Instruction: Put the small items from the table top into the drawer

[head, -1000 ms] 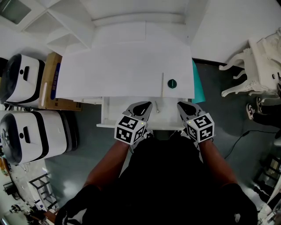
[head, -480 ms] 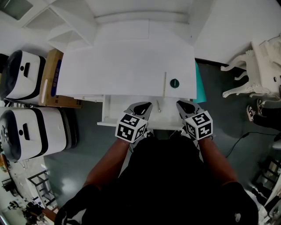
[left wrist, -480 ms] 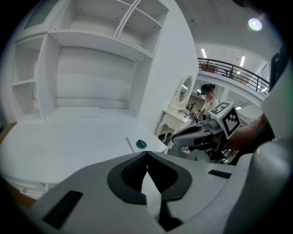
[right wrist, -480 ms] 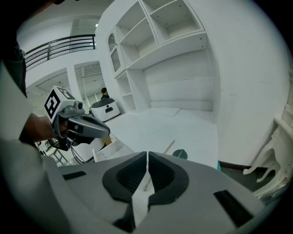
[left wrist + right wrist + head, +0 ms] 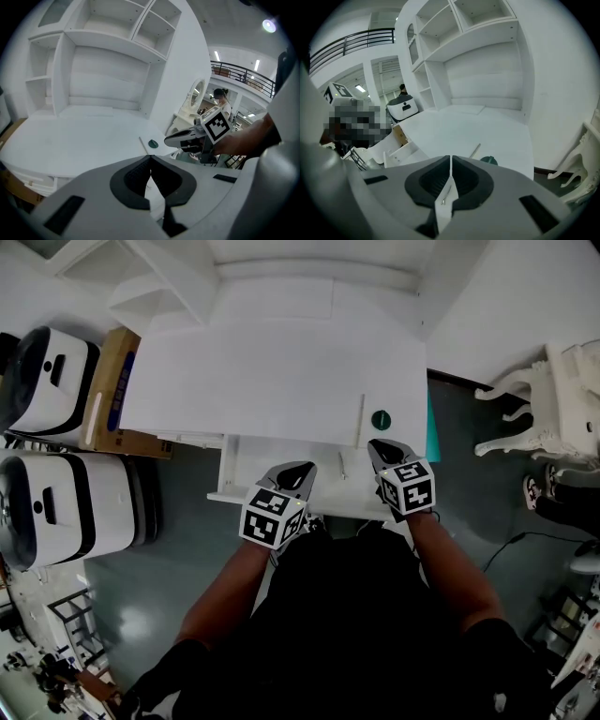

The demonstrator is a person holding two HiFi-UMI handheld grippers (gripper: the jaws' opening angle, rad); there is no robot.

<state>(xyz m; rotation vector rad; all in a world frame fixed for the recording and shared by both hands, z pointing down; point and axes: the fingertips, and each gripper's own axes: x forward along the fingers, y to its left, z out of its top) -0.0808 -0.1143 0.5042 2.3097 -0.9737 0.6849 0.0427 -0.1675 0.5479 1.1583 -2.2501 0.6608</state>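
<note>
From the head view, the left claw (image 5: pixel 300 469) and right claw (image 5: pixel 380 446) both hang over the open drawer (image 5: pixel 234 486), which juts out below the front edge of the bench (image 5: pixel 244 381). Two small items lie near the bench's front right corner: a green cap (image 5: pixel 381 419), and just beside it a thin stick (image 5: pixel 361 421) whose end reaches the front edge. A small pin (image 5: pixel 341 465) already lies in the drawer.

The left gripper view shows the left claw (image 5: pixel 150 161) clenched on nothing, with the cap (image 5: pixel 153 144) and stick (image 5: pixel 143 142) ahead and the right claw (image 5: pixel 194 136) off to the side.

In the right gripper view the right claw (image 5: pixel 450 161) is also pressed together and empty, with the cap (image 5: pixel 489 161) and stick (image 5: pixel 475 151) just beyond its tip.

I think the risk is a shove. A closed claw coming in would push the cap toward the right edge and onto the floor. The stick lies flat and thin, so the pads may slide over it and flick it off the front edge past the drawer.
</note>
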